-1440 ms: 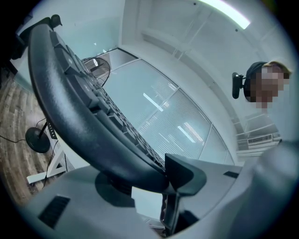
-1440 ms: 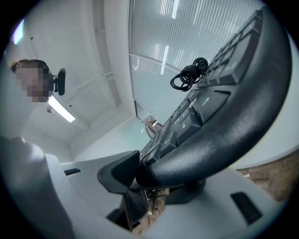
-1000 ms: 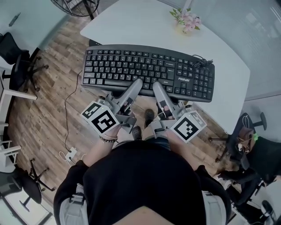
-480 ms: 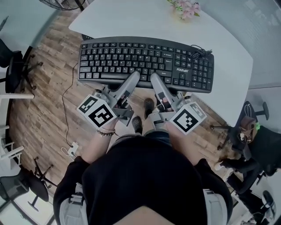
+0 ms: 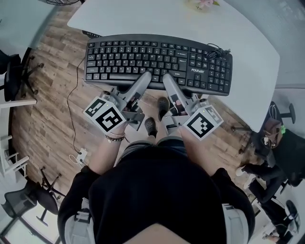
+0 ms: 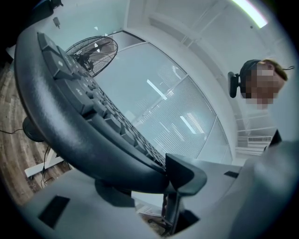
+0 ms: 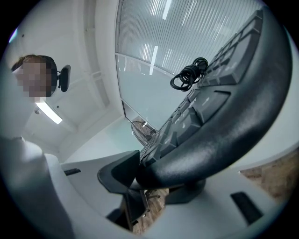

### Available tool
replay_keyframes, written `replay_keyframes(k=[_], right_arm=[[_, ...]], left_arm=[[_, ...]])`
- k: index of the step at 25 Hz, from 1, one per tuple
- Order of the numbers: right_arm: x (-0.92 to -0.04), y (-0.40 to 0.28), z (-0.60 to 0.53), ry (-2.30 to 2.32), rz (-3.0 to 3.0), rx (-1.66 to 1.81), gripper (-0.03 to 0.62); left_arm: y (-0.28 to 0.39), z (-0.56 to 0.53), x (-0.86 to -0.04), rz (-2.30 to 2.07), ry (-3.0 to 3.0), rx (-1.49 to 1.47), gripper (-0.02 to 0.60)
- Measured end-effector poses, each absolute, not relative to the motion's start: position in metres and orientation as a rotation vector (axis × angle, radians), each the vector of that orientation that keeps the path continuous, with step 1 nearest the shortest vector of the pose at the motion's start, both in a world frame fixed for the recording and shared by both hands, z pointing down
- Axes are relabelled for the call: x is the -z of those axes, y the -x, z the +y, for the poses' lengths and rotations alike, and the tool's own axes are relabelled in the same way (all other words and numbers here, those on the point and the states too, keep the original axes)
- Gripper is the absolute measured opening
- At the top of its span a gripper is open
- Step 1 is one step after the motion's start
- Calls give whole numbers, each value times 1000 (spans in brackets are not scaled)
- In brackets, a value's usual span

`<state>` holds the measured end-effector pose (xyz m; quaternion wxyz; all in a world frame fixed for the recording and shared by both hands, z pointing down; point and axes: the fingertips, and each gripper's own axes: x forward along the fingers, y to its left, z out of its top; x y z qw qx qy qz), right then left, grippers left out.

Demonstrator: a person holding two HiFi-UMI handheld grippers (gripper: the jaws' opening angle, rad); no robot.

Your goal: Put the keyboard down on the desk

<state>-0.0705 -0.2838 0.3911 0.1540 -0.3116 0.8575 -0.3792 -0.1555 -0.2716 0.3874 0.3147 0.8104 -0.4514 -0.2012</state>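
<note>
- The white desk fills the top and right of the head view. More of it lies under the keyboard than a second ago, and the flowers have slid almost off the top edge.
- The black keyboard is at upper centre, keys up and level. Most of it is over the desk, but its near edge and left end still hang over the wooden floor (whether its underside touches the desktop yet, I cannot tell).
- The left gripper and right gripper sit side by side below the keyboard. Each is clamped on the keyboard's near edge, one jaw above and one beneath, the grip unchanged.
- The coiled cable rides on the right-hand keys.
- The keyboard has been carried further over the desk, so set-down looks close, though the overhang suggests easing it forward before letting go.
</note>
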Motion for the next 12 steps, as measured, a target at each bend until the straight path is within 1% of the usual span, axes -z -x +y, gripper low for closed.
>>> replay_keyframes(k=[12], right_arm=[[-426,64,-292,943,2421,1131,169]], left_arm=[[150,-283,-423,-1155,-2118,479,207]])
